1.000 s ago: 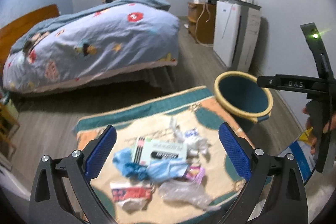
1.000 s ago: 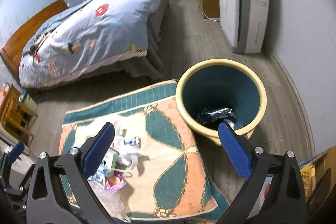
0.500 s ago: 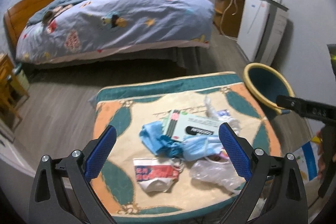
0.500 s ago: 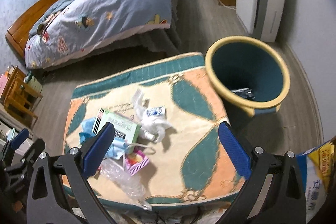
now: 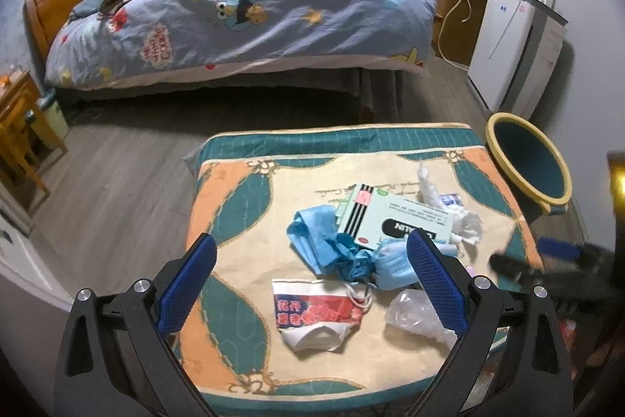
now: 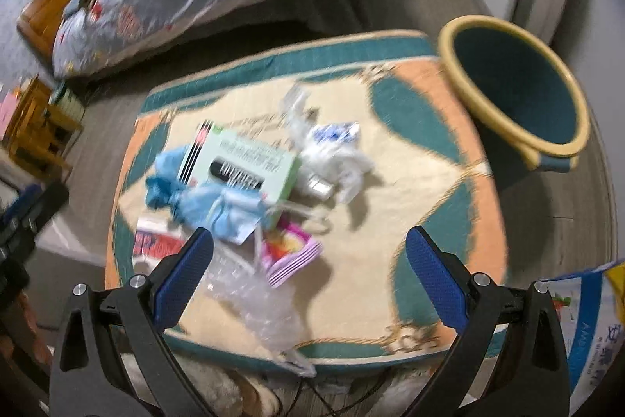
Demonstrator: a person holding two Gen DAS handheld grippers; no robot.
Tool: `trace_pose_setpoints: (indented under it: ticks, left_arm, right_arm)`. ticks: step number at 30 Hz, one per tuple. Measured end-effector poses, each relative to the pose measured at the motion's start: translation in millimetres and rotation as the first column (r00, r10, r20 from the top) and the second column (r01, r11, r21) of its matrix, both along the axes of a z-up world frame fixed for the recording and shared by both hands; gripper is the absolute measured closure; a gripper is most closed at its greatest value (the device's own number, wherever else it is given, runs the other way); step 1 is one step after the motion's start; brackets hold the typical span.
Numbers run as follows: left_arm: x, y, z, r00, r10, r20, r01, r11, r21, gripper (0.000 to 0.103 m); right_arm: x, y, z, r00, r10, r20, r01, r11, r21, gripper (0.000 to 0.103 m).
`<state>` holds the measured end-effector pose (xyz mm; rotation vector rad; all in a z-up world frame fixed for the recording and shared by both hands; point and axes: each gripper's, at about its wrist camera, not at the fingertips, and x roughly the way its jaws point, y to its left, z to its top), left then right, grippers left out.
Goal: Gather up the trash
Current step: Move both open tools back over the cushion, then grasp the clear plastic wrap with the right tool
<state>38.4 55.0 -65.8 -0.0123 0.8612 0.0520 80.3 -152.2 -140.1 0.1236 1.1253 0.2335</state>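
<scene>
Both tongs stood wide open and held nothing: the left tongs point(image 5: 310, 274) hung over the near part of the worktop point(image 5: 234, 182), the right tongs point(image 6: 308, 266) over its near edge. The trash lay heaped mid-worktop: a green box point(image 5: 394, 217) on a blue mask point(image 5: 324, 245), white tissue point(image 5: 466, 225) right of it, a red-printed wrapper point(image 5: 316, 311) and a clear bag point(image 5: 414, 315) nearest, a pink packet point(image 6: 291, 253) between. The bin point(image 6: 519, 92) stood on the floor just beside the worktop's far right corner. A bed point(image 5: 242, 10) lay beyond.
</scene>
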Motion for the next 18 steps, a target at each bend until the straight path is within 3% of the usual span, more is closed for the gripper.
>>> trace_pose_setpoints:
  ticks: [4,7,8,9,11,18]
  left_arm:
    - [3,5,-3,1.000,0.013,-0.008,-0.013,1.000,0.001,0.006]
    - [6,10,-4,1.000,0.028,-0.012,-0.028,1.000,-0.003,0.006]
    - [7,11,-4,0.999,0.034,-0.014,-0.034,0.999,-0.007,0.006]
    - [7,12,-5,0.999,0.037,-0.016,-0.037,0.999,-0.009,0.006]
    - [8,13,-7,0.999,0.042,-0.022,-0.042,0.999,-0.010,0.006]
    - [12,18,-11,0.997,0.061,-0.038,-0.062,0.998,-0.021,0.006]
  right_arm:
    - [-16,27,-22,0.995,0.077,-0.068,-0.080,0.996,-0.034,0.013]
    - [-24,42,-42,0.983,0.130,-0.131,-0.141,0.987,-0.076,0.029]
    - [-25,44,-46,0.979,0.142,-0.147,-0.156,0.984,-0.085,0.041]
    - [-26,46,-51,0.974,0.155,-0.167,-0.172,0.981,-0.087,0.060]
    - [-27,48,-53,0.967,0.176,-0.186,-0.192,0.979,-0.071,0.075]
    - [-26,35,8,0.978,0.195,-0.071,-0.191,0.980,0.051,0.081]
